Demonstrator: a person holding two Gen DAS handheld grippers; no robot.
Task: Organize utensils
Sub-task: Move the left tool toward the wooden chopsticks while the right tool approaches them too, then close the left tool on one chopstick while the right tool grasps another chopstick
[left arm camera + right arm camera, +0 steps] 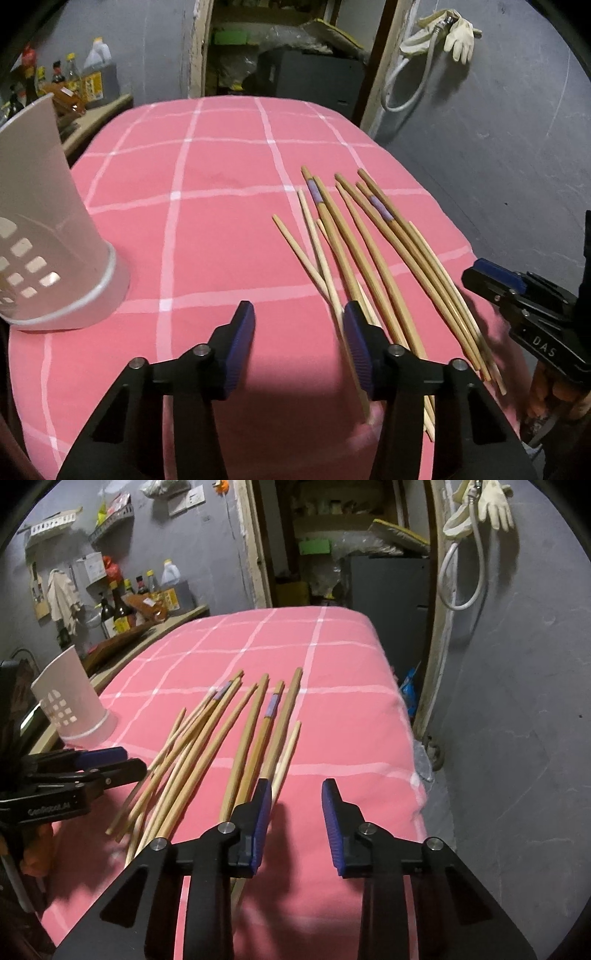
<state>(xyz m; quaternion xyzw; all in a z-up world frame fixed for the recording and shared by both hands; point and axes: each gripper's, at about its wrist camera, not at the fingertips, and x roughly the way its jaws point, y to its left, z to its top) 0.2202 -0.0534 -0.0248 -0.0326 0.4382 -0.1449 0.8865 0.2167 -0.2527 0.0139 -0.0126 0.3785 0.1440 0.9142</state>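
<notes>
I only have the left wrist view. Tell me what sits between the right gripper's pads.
Observer: Nothing. The right gripper is open over bare pink cloth, and the chopsticks all lie to the left of that gap.
Operator: Report what is nearest its left pad.
Observer: A short pale chopstick. Its near end runs behind the left pad.
Operator: Place the left gripper from that side.
Observer: The left gripper comes in at the picture's left edge, beside the pile's left side and nearer the camera than the white holder.
</notes>
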